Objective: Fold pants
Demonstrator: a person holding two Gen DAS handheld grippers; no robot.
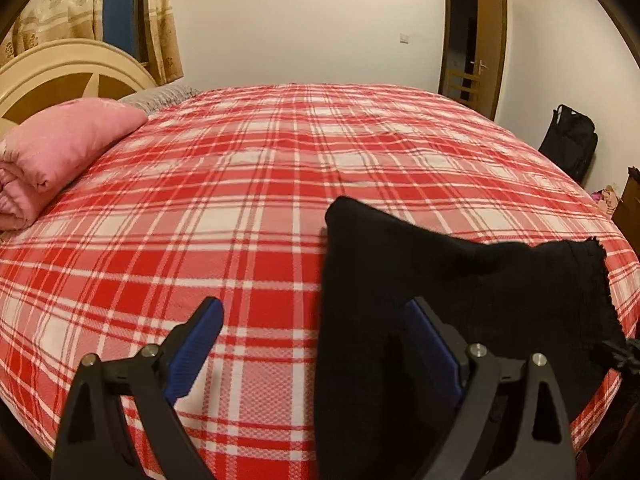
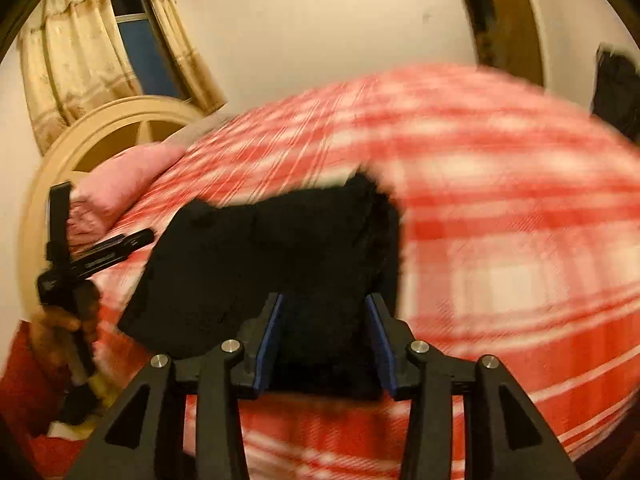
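A: Got far with the folding?

B: Seemed quite far. Found the pants (image 1: 460, 280) already gathered into a short, thick bundle, no longer spread out with long legs. Judged that only a last fold, or some smoothing and setting down, was left. Could not confirm how neat the layers were.

A: Starting from the left side, noticed what at the left gripper (image 1: 314, 308)?

B: Saw its fingers (image 1: 200, 348) wide apart, with nothing pinched. Had only the plaid cover of the bed (image 1: 240, 200) under the left one, while the edge of the cloth covered part of the right one.

A: And the pants themselves?

B: Looked plain black, soft and thick, with a rough, frayed edge on the far right side. Lay near the front edge of the bed, just right of the middle. Could not tell whether fully resting on the cover or partly lifted.

A: Then, at the right?

B: Found the right gripper (image 2: 325, 300) with its fingers half apart and the near end of the bundle between them. Could not tell, through the blur, whether pressed on the cloth or only stood beside it.
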